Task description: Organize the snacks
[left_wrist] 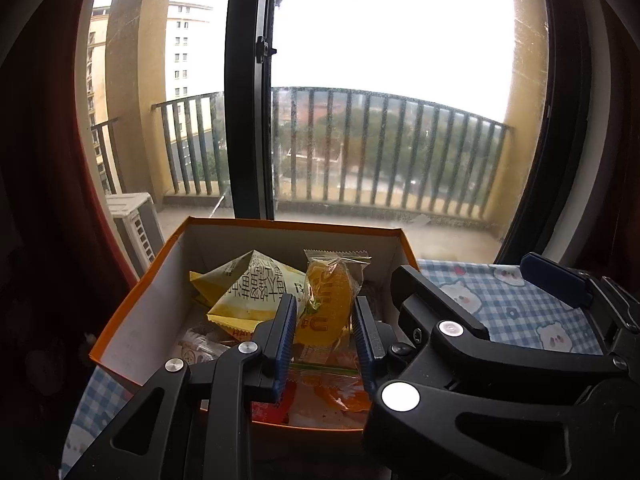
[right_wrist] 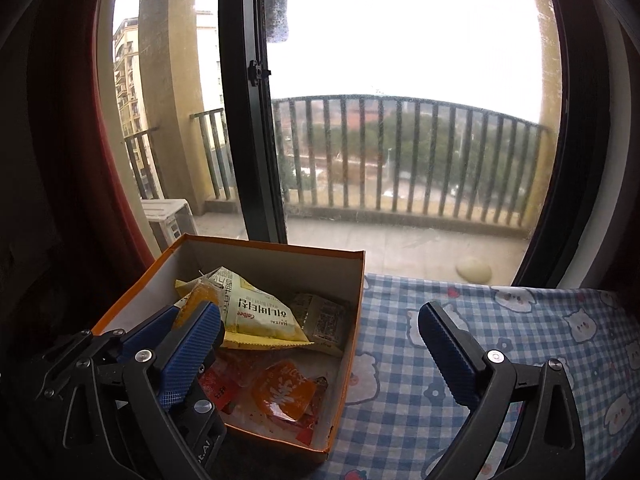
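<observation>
Nearest in the left wrist view, the left gripper [left_wrist: 323, 340] has its blue pads pinched on a clear-wrapped orange snack [left_wrist: 328, 304], held upright over the near half of the orange box [left_wrist: 136, 288]; it hangs clear of the packets below, which suggests it is being carried in to be dropped rather than resting there. The right gripper [right_wrist: 320, 344] stands with its fingers spread wide and nothing between them: its left finger sits above the box's near-left corner, beside the left gripper, and its right finger over the bare checked tablecloth [right_wrist: 500, 320], probably free to fetch another item. On the floor of the box, toward the near edge, lie flat orange and red sachets [right_wrist: 284, 394]. Behind them a yellow Calbee chip bag [right_wrist: 256, 312] leans across the middle, with a pale small packet [right_wrist: 324, 316] tucked against the right wall. The box sits at the cloth's left edge, its far wall toward the window, beyond which the balcony railing [right_wrist: 400, 152] runs.
</observation>
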The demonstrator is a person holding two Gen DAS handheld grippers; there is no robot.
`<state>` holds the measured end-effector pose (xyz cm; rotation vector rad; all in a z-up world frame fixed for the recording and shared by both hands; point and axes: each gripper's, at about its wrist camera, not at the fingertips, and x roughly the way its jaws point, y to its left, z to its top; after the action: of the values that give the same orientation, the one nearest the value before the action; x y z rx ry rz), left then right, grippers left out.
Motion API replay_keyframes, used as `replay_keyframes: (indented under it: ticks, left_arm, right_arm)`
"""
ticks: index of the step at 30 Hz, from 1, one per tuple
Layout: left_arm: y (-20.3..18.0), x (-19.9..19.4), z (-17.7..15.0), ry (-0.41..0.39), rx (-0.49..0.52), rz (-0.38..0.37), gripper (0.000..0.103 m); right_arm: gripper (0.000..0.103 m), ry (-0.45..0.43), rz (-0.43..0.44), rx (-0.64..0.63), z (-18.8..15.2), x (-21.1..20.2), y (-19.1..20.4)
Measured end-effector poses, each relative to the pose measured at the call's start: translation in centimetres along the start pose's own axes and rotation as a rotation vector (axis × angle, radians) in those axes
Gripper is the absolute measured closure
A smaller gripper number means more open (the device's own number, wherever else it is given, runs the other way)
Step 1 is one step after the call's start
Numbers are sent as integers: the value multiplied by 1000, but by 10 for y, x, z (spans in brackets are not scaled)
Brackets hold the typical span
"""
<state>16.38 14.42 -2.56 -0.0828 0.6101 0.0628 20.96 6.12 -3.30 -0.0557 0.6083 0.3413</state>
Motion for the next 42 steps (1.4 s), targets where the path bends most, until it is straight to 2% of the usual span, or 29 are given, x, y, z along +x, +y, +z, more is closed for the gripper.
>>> replay_keyframes:
  ticks: [11,14,17,18,19,22,28,32,37,42]
  left_arm:
    - [4,50,-18,102,-8,-3,75]
    - [2,54,-21,119,-10,3,71]
    - [1,56,-25,134,-12,4,64]
    - [2,59,-27,143,-12,3,59]
    - [2,60,-29,159,-13,1,47]
    - [-6,51,-33,141,31,28,31]
    - [-17,31,-35,123,39,-3,17]
    - [-23,14,-36,96,37,3,15]
    - [-35,-18,-40,33,57,40,4]
    - [-50,-48,-44,-12,56,26,1]
  right_arm:
    - [2,115,-26,30,-24,53,-8]
    - [2,130,-29,37,-28,58,-12]
    - [2,147,-25,41,-33,62,-13]
    - [2,154,-24,42,-34,62,-13]
    - [2,162,-24,43,-35,62,-14]
    - [2,183,-21,46,-42,61,-16]
    - [2,170,-20,65,-47,40,-23]
    - [2,137,-16,63,-49,18,-28]
    - [2,87,9,47,-50,-16,-36]
    - [2,29,17,27,-52,-52,-46]
